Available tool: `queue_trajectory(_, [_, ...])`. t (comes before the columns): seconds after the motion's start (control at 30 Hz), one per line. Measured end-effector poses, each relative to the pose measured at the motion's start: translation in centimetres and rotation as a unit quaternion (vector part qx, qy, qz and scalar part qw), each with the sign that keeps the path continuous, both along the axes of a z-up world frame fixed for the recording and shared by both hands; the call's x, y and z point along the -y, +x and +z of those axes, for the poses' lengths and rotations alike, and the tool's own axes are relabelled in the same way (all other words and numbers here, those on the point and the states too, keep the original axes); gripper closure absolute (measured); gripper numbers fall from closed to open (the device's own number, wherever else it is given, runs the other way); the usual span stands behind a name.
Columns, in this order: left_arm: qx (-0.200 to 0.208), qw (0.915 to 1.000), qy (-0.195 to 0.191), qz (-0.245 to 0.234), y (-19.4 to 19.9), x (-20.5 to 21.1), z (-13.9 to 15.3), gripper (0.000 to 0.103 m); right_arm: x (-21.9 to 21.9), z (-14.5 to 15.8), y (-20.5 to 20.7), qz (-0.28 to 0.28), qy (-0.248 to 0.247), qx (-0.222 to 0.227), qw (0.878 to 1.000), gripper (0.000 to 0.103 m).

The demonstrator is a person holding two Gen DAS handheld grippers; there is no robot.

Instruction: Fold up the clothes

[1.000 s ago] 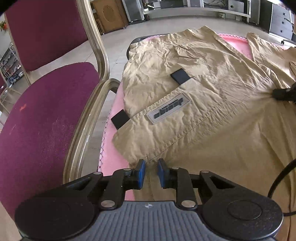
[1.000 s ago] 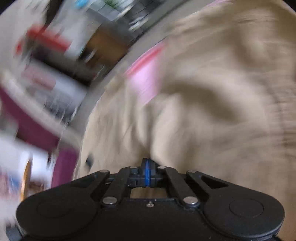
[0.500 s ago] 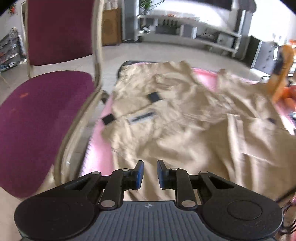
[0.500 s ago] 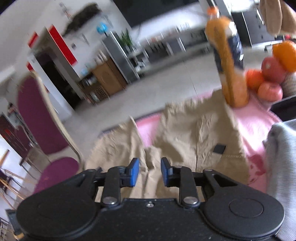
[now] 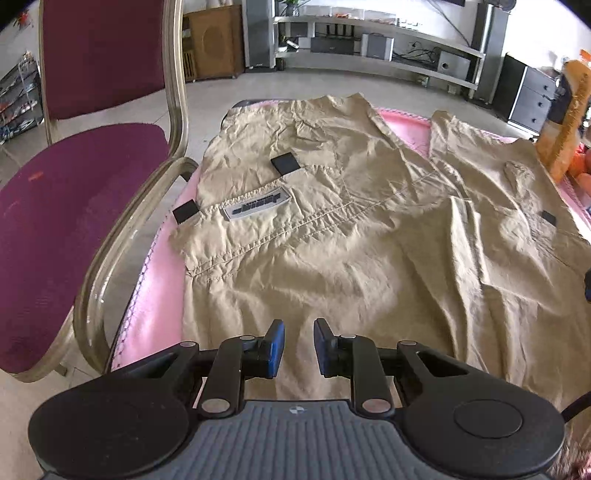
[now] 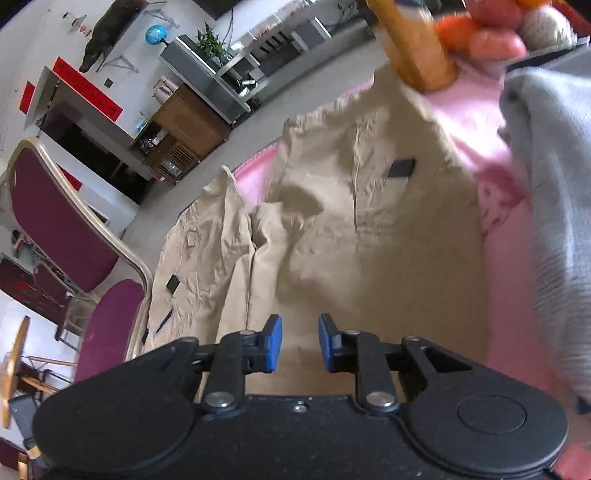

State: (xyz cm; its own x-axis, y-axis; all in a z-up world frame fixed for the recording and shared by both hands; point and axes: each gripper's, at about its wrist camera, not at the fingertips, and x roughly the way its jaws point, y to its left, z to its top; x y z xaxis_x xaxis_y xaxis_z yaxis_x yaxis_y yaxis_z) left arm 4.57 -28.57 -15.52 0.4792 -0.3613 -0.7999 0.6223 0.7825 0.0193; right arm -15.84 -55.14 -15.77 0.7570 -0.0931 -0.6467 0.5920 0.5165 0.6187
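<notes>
Tan trousers [image 5: 332, 236] lie spread flat on the pink cloth [image 5: 155, 295], directly ahead of and under both tools; left gripper [image 5: 298, 343] and right gripper [image 6: 300, 341] both sit above the fabric with jaws apart, gripping nothing. Maroon chair [image 5: 55, 206] stands just beside the cloth's left edge, orange bottle [image 6: 417, 48] and fruit [image 6: 491, 37] at its far right corner, grey knit garment [image 6: 554, 192] along the right. Grey label [image 5: 256, 207] on the trousers, lettering unreadable.

Home: media shelves [image 5: 376, 35], fruit [image 6: 491, 33]

Khaki trousers [image 5: 332, 236] on pink table cover [image 5: 155, 288]
</notes>
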Motion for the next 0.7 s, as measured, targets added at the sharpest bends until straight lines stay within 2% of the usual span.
queue_trajectory(0.07, [-0.006,0.9998,0.015,0.007,0.6,0.3,-0.7,0.081,0.2,-1.1,0.3,0.001,0.022,-0.015,1.000,0.080])
queue_trajectory(0.17, [0.005,0.9988,0.046,0.018,1.1,0.4,-1.4,0.076,0.0,-2.9,1.8,0.035,0.022,-0.087,0.995,0.083])
queue_trajectory(0.2, [0.012,0.9981,0.056,0.022,1.1,0.4,-1.5,0.076,-0.2,-3.3,1.9,0.041,0.015,-0.109,0.993,0.095])
queue_trajectory(0.23, [0.019,0.9972,0.067,0.027,1.0,0.2,-1.6,0.076,-0.3,-3.4,1.7,0.036,0.005,-0.118,0.992,0.103])
queue_trajectory(0.3, [0.031,0.9946,0.090,0.041,1.0,-0.6,-1.6,0.076,-0.1,-3.3,0.7,0.016,0.007,-0.126,0.992,0.103])
queue_trajectory(0.37, [0.027,0.9931,0.098,0.059,1.3,-1.7,-1.5,0.076,0.3,-3.1,-0.9,-0.020,0.004,-0.133,0.991,0.103])
queue_trajectory(0.43, [0.013,0.9938,0.085,0.071,1.7,-2.6,-1.3,0.076,0.5,-2.9,-2.3,-0.055,-0.009,-0.147,0.988,0.103])
queue_trajectory(0.5, [0.009,0.9950,0.068,0.072,1.3,-3.4,-0.6,0.081,0.0,-2.2,-3.4,-0.087,-0.042,-0.172,0.980,0.103])
queue_trajectory(0.53, [0.009,0.9956,0.060,0.071,0.9,-3.8,-0.3,0.087,-0.3,-1.7,-4.0,-0.090,-0.037,-0.162,0.982,0.098])
queue_trajectory(0.63, [0.012,0.9993,0.006,0.035,-1.8,-4.4,1.5,0.086,-2.2,0.0,-6.3,-0.083,-0.028,-0.106,0.990,0.086])
queue_trajectory(0.7, [0.005,0.9997,-0.022,-0.002,-3.7,-4.7,2.1,0.083,-3.8,0.5,-7.7,-0.065,-0.011,-0.069,0.995,0.086])
